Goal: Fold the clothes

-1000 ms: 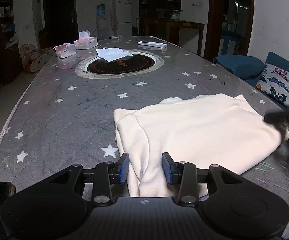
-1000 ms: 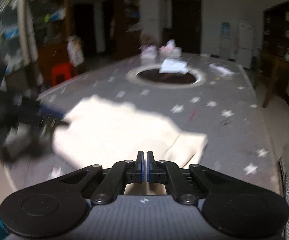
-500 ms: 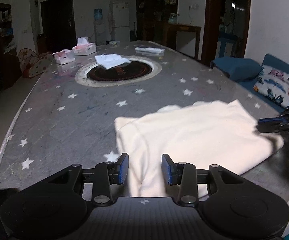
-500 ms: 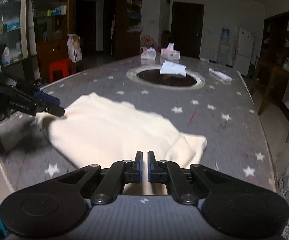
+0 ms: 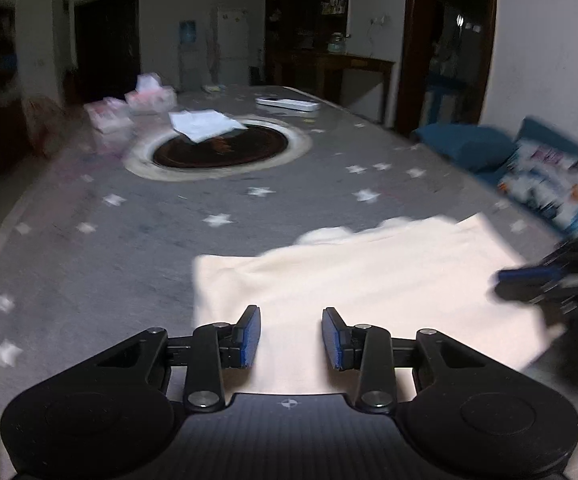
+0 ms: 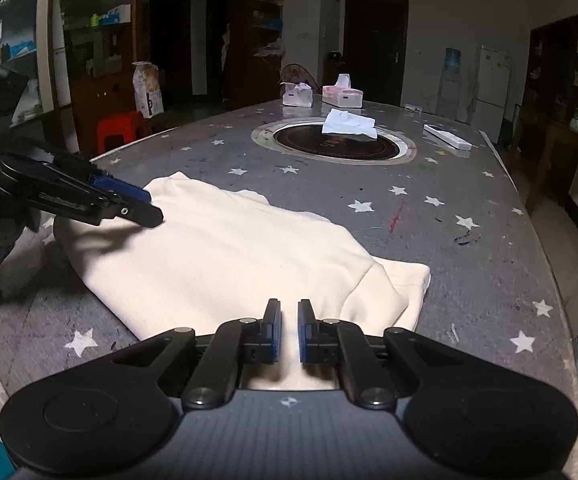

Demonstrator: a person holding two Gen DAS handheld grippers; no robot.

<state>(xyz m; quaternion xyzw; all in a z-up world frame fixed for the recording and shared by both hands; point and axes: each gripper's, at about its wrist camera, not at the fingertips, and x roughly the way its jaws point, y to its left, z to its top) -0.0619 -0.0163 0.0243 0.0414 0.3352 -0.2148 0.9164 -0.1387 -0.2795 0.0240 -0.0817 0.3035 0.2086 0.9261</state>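
Note:
A cream garment [image 5: 369, 280] lies folded into a rough rectangle on the grey star-patterned table [image 5: 129, 240]; it also shows in the right wrist view [image 6: 229, 256]. My left gripper [image 5: 291, 338] is open and empty, hovering over the garment's near edge; it shows from the side in the right wrist view [image 6: 137, 204], above the garment's far left corner. My right gripper [image 6: 289, 330] is slightly open and empty over the garment's near edge, and appears blurred at the right in the left wrist view [image 5: 529, 280]. A folded sleeve part [image 6: 393, 284] sticks out at the right.
A round dark inset [image 6: 333, 144] with a white cloth [image 6: 349, 122] on it sits mid-table. Tissue boxes [image 6: 341, 94] and a white remote [image 6: 447, 136] lie beyond. A blue sofa with a patterned cushion [image 5: 553, 176] is to the right, a red stool [image 6: 119, 128] to the left.
My right gripper has opened from shut to a narrow gap. My left gripper has moved right over the garment, staying open. The garment lies as before.

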